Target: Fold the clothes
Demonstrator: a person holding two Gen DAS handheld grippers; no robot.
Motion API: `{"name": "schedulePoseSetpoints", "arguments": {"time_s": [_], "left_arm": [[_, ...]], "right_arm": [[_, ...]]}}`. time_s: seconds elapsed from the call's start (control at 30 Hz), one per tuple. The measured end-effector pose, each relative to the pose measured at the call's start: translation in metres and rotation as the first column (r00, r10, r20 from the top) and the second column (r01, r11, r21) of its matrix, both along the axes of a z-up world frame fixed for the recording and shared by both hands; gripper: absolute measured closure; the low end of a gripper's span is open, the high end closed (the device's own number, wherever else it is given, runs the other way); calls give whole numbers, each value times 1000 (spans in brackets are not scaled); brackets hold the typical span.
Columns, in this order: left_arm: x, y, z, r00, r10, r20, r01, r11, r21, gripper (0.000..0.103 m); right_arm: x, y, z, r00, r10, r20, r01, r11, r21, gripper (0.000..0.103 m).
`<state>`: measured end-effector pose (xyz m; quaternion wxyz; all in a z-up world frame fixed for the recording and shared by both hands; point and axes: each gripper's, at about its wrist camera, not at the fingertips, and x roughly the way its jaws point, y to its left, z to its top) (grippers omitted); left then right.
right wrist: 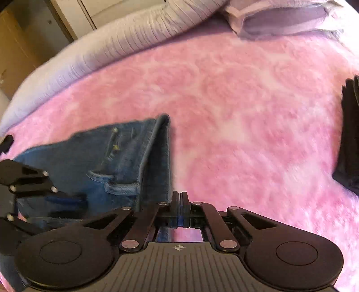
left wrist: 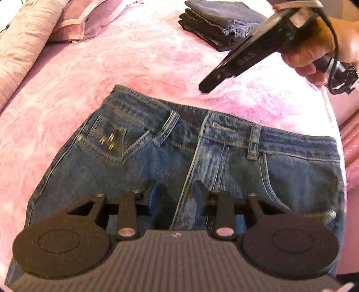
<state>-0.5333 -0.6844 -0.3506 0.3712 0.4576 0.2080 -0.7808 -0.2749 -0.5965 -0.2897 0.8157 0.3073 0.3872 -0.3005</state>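
Blue jeans (left wrist: pixel 179 146) lie flat on the pink blanket, waistband away from me, fly and front pockets up. My left gripper (left wrist: pixel 178 195) hovers low over the fly with its jaws apart; the blue pads (left wrist: pixel 159 193) show and no cloth is pinched between them. A hand holds my right gripper (left wrist: pixel 206 87) shut above the blanket, just beyond the waistband. In the right wrist view the right gripper (right wrist: pixel 180 202) has its fingers pressed together on nothing, beside the edge of the jeans (right wrist: pixel 125 161). The left gripper (right wrist: pixel 65 206) shows at the left over the denim.
A folded stack of dark clothes (left wrist: pixel 219 24) sits at the far right of the bed, also seen as the dark stack (right wrist: pixel 350 134). Pillows (left wrist: pixel 22 40) (right wrist: pixel 280 20) line the far side. Pink fuzzy blanket (right wrist: pixel 246 112) covers the bed. Wooden furniture (right wrist: pixel 22 45) stands beyond.
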Motion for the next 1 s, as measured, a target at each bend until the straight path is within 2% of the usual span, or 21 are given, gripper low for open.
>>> {"name": "schedulePoseSetpoints", "arguments": {"time_s": [0.07,0.13,0.17,0.2,0.3,0.4,0.57,0.73,0.8,0.9,1.0], "left_arm": [[17,17,6,1000,19,-15,-19,1000,-10,68],[35,34,13,998,47,-35,-48,999,-18,63],[46,43,17,997,73,-32,-74,997,-24,63],[60,54,23,994,106,-23,-107,994,-28,63],[107,86,34,979,203,5,-203,979,-29,63],[158,125,38,952,282,119,-280,959,-34,63],[234,176,36,874,373,310,-388,921,-13,63],[310,230,28,795,383,471,-412,910,-45,61],[343,251,23,767,375,521,-398,914,-72,57],[387,275,9,751,320,578,-327,940,-95,56],[426,290,-13,737,223,638,-212,973,-95,56]], "right_arm": [[-5,12,10,998,24,64,-23,1000,-12,99],[-8,22,12,993,25,117,-26,1000,6,83],[-7,27,11,991,28,130,-30,999,16,65],[-2,32,9,991,41,128,-44,999,20,56],[12,50,2,990,84,116,-88,996,27,55],[23,75,4,986,137,97,-138,990,-2,55],[47,113,14,982,149,114,-148,989,-14,55],[98,153,23,975,202,97,-203,979,2,55],[122,173,26,968,235,86,-235,972,-3,55],[159,203,27,969,241,56,-241,970,-15,55],[199,236,22,975,223,0,-223,975,-20,55]]}}
